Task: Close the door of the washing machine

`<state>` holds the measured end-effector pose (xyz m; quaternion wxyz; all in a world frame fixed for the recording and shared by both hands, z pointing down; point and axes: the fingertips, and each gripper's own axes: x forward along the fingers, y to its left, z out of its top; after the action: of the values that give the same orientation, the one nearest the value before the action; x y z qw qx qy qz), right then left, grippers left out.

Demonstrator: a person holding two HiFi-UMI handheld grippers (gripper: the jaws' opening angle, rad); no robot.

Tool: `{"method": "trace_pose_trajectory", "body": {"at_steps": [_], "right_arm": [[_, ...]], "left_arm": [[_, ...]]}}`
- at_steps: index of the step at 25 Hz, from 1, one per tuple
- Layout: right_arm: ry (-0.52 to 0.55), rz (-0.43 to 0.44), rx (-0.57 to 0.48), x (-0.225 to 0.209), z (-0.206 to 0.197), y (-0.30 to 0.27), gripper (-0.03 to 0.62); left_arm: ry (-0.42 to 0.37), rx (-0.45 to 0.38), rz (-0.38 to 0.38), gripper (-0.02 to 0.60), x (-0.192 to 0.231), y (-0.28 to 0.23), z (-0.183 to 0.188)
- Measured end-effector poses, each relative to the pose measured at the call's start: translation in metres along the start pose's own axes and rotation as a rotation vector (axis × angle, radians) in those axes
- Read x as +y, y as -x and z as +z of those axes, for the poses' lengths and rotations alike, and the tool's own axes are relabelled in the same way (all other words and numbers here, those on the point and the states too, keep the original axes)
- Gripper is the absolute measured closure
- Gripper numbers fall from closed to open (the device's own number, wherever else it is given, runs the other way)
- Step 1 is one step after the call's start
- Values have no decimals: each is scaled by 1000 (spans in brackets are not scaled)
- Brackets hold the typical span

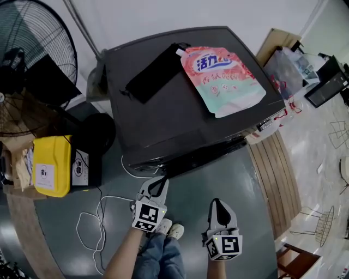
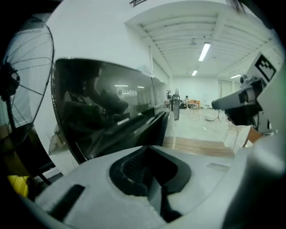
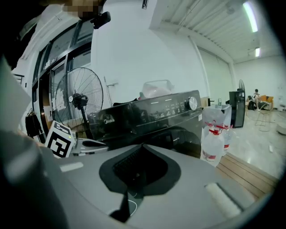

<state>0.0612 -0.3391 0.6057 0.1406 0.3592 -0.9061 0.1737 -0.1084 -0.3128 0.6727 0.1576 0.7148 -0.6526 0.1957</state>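
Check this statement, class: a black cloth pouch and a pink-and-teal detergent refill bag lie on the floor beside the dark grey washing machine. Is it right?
No. The black cloth pouch and the pink-and-teal detergent refill bag lie on top of the dark grey washing machine, not on the floor beside it; the head view shows this.

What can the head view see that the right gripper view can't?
Only the head view shows the yellow box and the person's shoes on the floor.

Only the right gripper view shows the knob on the washer's front, the bottles beside it and the ceiling lights.

Both show the washer, the fan and the left gripper, though the right gripper view catches only its marker cube.
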Motion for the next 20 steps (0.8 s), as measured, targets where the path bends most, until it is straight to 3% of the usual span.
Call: {"method": "trace_pose_trajectory", "body": {"at_steps": [9, 13, 20], "right_arm": [[28, -61, -176, -6, 109, 43, 580], [49, -97, -292, -13, 168, 60, 582], [91, -143, -424, -12, 236, 120, 581]], "left_arm": [[-22, -218, 47, 574, 6, 62, 151], [-67, -329, 63, 574, 11, 81, 220], [-100, -477, 82, 574, -1, 139, 308]]}}
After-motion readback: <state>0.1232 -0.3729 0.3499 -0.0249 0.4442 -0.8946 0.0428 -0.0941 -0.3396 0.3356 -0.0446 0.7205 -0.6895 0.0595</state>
